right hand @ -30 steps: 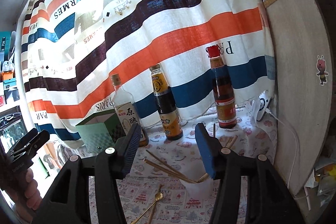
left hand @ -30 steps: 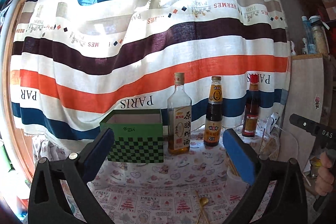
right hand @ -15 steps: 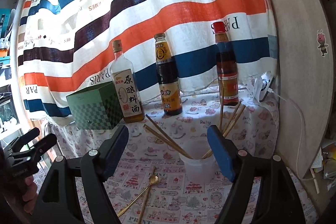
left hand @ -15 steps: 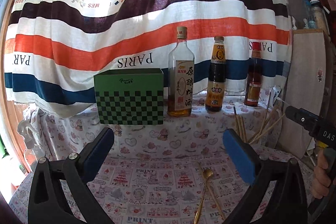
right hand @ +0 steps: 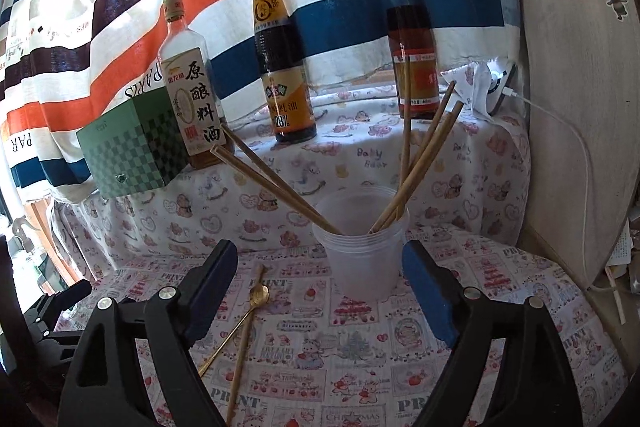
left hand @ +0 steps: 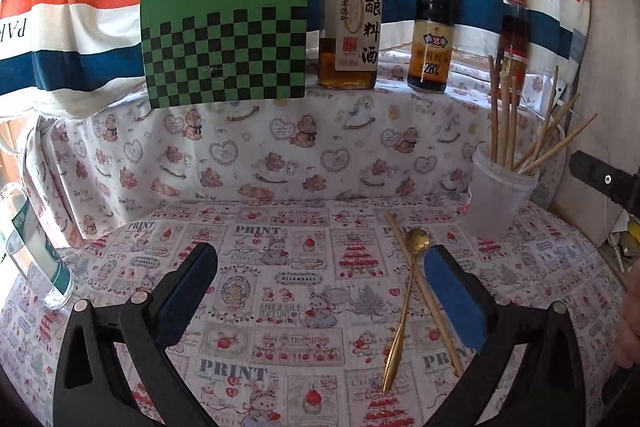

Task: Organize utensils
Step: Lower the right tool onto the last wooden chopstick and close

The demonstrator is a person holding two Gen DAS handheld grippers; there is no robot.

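Note:
A gold spoon lies on the printed tablecloth, crossed with a single wooden chopstick. Both sit just inside the right finger of my left gripper, which hangs open above the cloth with nothing in it. A clear plastic cup holds several chopsticks fanned outward. It stands just beyond the tips of my right gripper, whose jaws are opening and whose pads do not press on it. The spoon and the loose chopstick lie left of the cup. From the left wrist the cup is at the right.
On a raised ledge at the back stand a green checkered box and three sauce bottles, against a striped curtain. A wooden board walls the right side. A plastic bottle stands at the left edge.
Both grippers have come down toward the table, so the cloth, spoon and cup now fill the views. The right jaws have spread wider.

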